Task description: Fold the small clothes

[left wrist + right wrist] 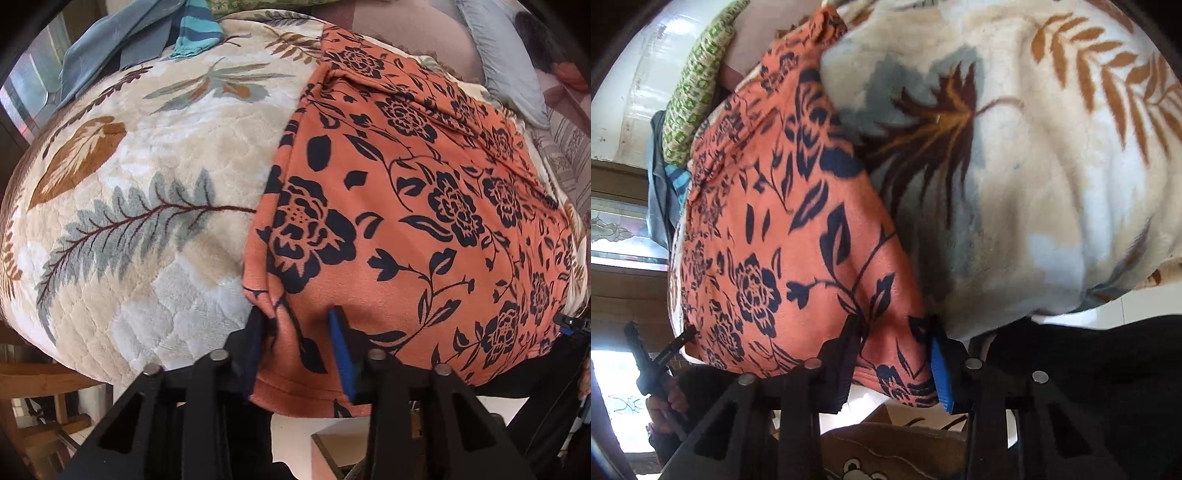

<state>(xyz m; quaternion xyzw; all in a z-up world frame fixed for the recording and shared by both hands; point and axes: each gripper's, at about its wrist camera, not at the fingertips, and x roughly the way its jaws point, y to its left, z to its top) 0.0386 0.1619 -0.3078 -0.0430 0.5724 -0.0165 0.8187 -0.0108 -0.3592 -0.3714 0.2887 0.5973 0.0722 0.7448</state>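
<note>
An orange garment with a dark navy flower print [424, 206] lies spread on a cream leaf-patterned blanket [140, 177]. My left gripper [297, 314] has its jaws around the garment's near left corner, with cloth bunched between the blue pads. My right gripper [894, 325] has its jaws around the garment's other near corner [798, 258], with the hem hanging between the pads. Each gripper shows at the edge of the other's view: the right one in the left wrist view [572, 326], the left one in the right wrist view [661, 350].
Blue-grey and teal striped clothes [147, 33] lie at the blanket's far left. A grey-blue pillow [506, 55] lies at the far right. A green patterned cloth [698, 92] sits beyond the garment. A wooden chair [40, 402] stands below the bed edge.
</note>
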